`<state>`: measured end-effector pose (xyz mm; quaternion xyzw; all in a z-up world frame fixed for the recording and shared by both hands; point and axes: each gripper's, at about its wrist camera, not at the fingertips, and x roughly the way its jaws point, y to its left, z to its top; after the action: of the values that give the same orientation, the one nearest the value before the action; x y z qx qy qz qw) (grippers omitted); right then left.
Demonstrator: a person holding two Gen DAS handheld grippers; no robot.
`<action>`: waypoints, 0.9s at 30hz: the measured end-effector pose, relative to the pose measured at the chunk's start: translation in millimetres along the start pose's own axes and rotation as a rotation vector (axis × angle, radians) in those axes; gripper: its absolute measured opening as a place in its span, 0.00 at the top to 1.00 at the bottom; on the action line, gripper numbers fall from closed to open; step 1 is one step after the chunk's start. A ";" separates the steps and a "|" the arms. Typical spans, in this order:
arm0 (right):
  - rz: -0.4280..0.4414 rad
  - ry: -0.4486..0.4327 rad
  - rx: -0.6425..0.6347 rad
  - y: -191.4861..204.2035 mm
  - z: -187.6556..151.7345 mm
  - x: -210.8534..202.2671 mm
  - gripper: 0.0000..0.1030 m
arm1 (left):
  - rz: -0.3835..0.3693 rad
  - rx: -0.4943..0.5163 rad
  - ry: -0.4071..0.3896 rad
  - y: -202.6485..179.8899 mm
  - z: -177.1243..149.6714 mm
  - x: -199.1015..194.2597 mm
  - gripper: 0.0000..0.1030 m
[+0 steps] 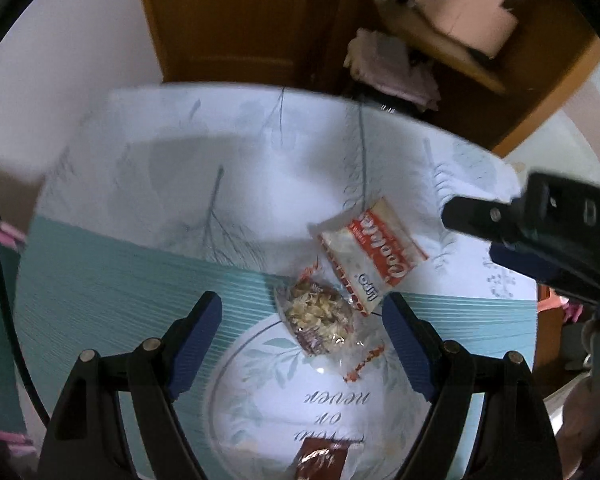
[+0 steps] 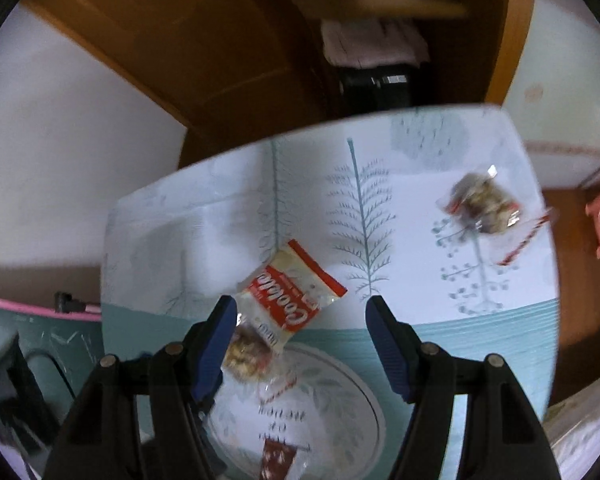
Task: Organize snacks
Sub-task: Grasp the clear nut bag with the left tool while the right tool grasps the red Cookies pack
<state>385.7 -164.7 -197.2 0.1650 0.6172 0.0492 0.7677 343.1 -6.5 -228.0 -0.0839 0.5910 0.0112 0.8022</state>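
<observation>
Left wrist: left gripper (image 1: 302,316) wide, nothing held, above clear snack bag (image 1: 318,316) touching cookie packet (image 1: 370,250) on surface (image 1: 140,260). Right gripper (image 2: 300,320) wide, empty; second clear bag (image 2: 482,202) well apart, far right.

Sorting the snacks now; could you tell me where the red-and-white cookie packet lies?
The red-and-white cookie packet lies mid-tablecloth, overlapping the clear nut-snack bag, ahead of both open grippers.
</observation>
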 end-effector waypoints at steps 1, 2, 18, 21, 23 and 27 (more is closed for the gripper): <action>0.004 0.008 0.020 -1.9 2.7 10.9 0.35 | 0.001 -0.010 0.017 0.4 0.0 7.9 0.21; 0.007 0.017 0.038 -3.7 5.1 19.7 0.35 | 0.000 -0.027 0.038 1.6 -1.3 17.3 0.21; -0.171 0.086 -0.073 42.7 -1.0 92.1 0.11 | -0.080 -0.096 0.062 28.7 -21.2 38.0 0.57; -0.210 0.098 -0.110 47.2 -5.5 95.1 0.11 | -0.095 -0.094 0.063 35.6 -26.0 37.2 0.57; -0.226 0.104 -0.130 50.4 -7.5 96.2 0.11 | -0.096 -0.093 0.064 36.1 -23.2 38.7 0.58; -0.261 0.113 -0.178 57.2 -11.8 98.7 0.12 | -0.095 -0.098 0.074 40.5 -21.2 38.8 0.59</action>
<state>404.6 -81.0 -273.4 0.0118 0.6689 0.0125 0.7431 330.0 27.1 -275.9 -0.1517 0.6142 -0.0011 0.7745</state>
